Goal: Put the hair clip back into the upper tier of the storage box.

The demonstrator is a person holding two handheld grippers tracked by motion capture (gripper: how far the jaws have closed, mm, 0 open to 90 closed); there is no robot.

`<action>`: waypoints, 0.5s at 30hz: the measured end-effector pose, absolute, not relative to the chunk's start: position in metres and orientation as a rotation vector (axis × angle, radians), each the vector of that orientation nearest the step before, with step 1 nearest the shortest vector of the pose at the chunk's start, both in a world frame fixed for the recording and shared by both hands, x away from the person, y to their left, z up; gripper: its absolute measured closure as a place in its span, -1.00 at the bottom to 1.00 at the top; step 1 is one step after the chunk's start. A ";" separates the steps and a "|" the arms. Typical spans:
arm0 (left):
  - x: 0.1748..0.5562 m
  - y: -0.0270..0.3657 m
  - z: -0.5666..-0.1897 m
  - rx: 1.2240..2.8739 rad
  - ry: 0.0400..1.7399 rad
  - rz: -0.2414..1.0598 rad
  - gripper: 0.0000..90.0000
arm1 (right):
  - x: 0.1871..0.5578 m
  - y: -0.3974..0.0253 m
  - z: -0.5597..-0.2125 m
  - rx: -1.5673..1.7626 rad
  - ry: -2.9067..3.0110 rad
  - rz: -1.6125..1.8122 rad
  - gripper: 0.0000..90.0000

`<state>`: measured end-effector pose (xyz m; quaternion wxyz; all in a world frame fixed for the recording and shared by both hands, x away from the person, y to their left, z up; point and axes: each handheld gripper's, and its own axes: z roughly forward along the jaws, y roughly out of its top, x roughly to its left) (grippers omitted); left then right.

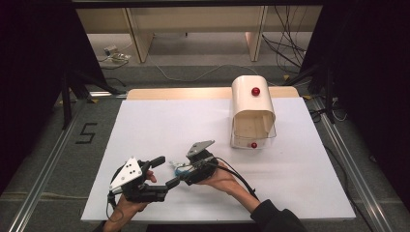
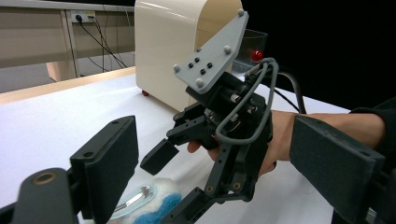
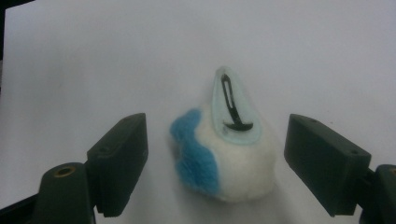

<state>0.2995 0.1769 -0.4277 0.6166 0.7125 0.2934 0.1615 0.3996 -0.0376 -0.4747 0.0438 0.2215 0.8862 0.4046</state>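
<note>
The white table (image 1: 145, 125) carries a cream bread-bin-like box (image 1: 252, 104) with red knobs at its far right, its clear front flap hanging open — it stands well apart from the work in hand. Near the front edge, the two grippers meet over a small fluffy white-and-blue hair clip (image 3: 224, 154) lying flat on the table, clasp side up. The right gripper (image 3: 217, 158) has its jaws wide apart on either side of the clip, touching nothing. The left gripper (image 2: 205, 163) sits just beside it, jaws also apart and empty. By my reading the pick-up is lined up but not begun — closing, lifting and any carrying all remain.
</note>
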 end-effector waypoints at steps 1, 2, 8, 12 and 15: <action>0.299 0.177 -0.428 1.640 0.676 0.372 -0.66 | 0.401 -0.037 -0.476 0.676 2.712 1.234 -0.48; 0.300 0.177 -0.428 1.639 0.676 0.371 -0.66 | 0.402 -0.036 -0.476 0.671 2.719 1.222 -0.47; 0.299 0.177 -0.428 1.636 0.677 0.371 -0.66 | 0.405 -0.031 -0.482 0.672 2.751 1.166 -0.47; 0.299 0.177 -0.428 1.634 0.677 0.370 -0.66 | 0.406 -0.027 -0.483 0.673 2.764 1.124 -0.39; 0.299 0.177 -0.428 1.634 0.677 0.369 -0.66 | 0.407 -0.026 -0.485 0.669 2.768 1.094 -0.22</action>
